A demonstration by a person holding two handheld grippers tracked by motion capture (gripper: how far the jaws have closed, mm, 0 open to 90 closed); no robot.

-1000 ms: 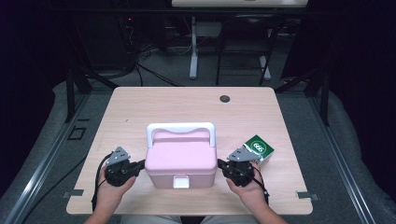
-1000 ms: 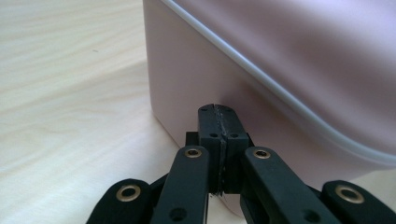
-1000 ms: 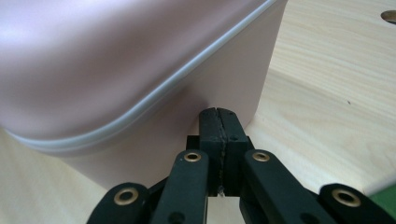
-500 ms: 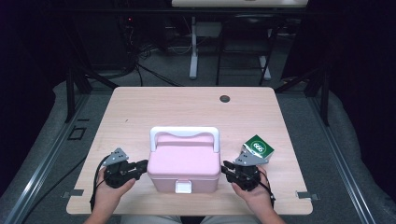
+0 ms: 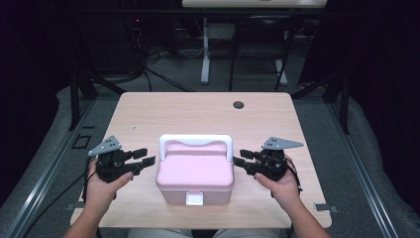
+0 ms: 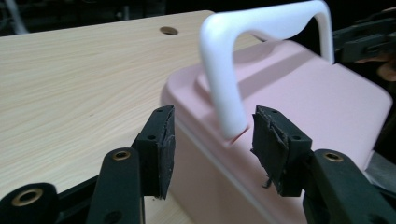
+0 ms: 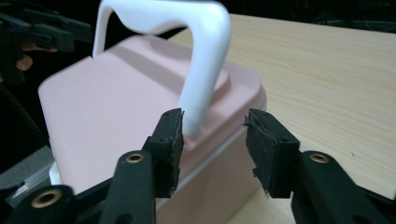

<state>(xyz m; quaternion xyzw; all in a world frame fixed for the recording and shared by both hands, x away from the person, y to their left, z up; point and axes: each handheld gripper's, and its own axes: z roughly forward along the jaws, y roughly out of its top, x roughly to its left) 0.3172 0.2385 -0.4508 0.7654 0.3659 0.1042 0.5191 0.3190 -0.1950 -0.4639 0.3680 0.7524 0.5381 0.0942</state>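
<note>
Table (image 5: pixel 148 114) bears 1 pink box (image 5: pixel 195 173) between 2 grippers, fingers just released, opening.

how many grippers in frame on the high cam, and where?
2. The left gripper sits just left of the pink box; the right gripper sits just right of it. Both open, clear of the box.

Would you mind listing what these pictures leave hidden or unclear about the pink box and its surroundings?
- Inside of the pink box: hidden by its closed lid, all views.
- White latch: too small in the high view to tell whether it is fastened.
- White handle: blurred in the right gripper view, top cut off by the edge.
- Table surface under the right gripper: covered by gripper and hand in the high view.
</note>
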